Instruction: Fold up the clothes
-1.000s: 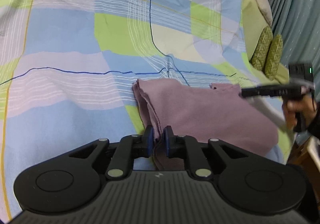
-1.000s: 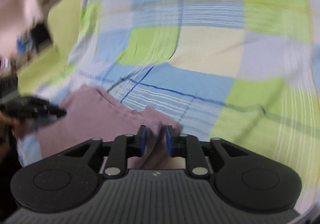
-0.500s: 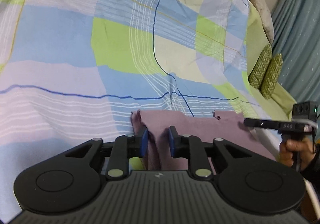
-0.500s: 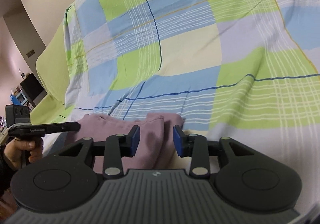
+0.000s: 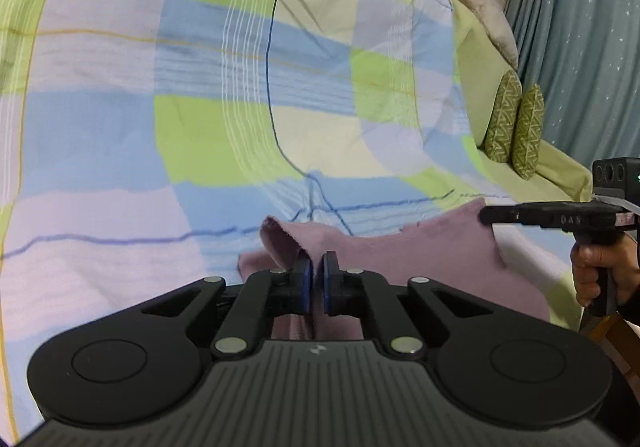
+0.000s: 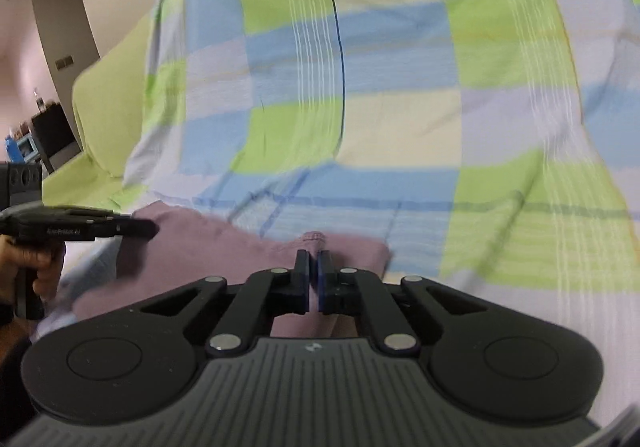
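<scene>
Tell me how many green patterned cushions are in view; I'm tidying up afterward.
2: both green patterned cushions stand upright, side by side, at the bed's right edge by the curtain. Others may be hidden.

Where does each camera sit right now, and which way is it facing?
Left wrist: on the left gripper, looking along its fingers over the mauve garment and checked bedspread; the right gripper and right hand show at right.
Right wrist: on the right gripper, facing across the bed; the left gripper and left hand show at left.
Shared: garment, bedspread, both grippers.
</scene>
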`<control>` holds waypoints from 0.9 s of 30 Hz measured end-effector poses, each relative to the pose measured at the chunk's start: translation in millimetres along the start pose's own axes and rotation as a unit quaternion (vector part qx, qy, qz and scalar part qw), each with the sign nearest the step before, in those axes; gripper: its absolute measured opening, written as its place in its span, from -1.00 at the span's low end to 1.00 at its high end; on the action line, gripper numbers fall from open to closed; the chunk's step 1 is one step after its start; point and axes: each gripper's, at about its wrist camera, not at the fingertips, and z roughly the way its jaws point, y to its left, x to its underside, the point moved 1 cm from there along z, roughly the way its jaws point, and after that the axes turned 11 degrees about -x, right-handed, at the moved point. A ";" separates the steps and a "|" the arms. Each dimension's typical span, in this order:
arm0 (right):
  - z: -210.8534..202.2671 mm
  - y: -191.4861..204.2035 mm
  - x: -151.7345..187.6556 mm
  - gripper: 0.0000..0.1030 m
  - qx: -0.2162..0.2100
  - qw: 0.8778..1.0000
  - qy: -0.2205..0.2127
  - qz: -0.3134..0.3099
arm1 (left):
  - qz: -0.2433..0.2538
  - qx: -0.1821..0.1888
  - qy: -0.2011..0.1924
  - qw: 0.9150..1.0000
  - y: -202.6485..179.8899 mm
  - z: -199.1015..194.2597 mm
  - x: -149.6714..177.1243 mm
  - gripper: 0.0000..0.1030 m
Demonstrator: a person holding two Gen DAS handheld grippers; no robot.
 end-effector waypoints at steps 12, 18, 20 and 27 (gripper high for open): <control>20.1 -33.1 7.9 -0.85 0.022 0.998 0.014 0.059 | -0.027 -0.010 0.066 0.997 13.7 34.7 1.6 -0.79; 30.1 -33.7 9.7 -0.85 0.018 0.997 0.017 0.074 | -0.027 -0.017 0.062 0.998 13.7 46.6 -2.5 -0.79; 33.2 -35.9 9.7 -0.93 0.030 0.996 0.022 0.077 | -0.021 -0.031 0.063 0.997 11.9 50.7 -3.4 -0.79; 21.7 -29.5 8.8 -0.75 0.083 0.993 0.009 0.078 | 0.002 -0.082 0.056 0.995 12.6 37.9 -1.9 -0.79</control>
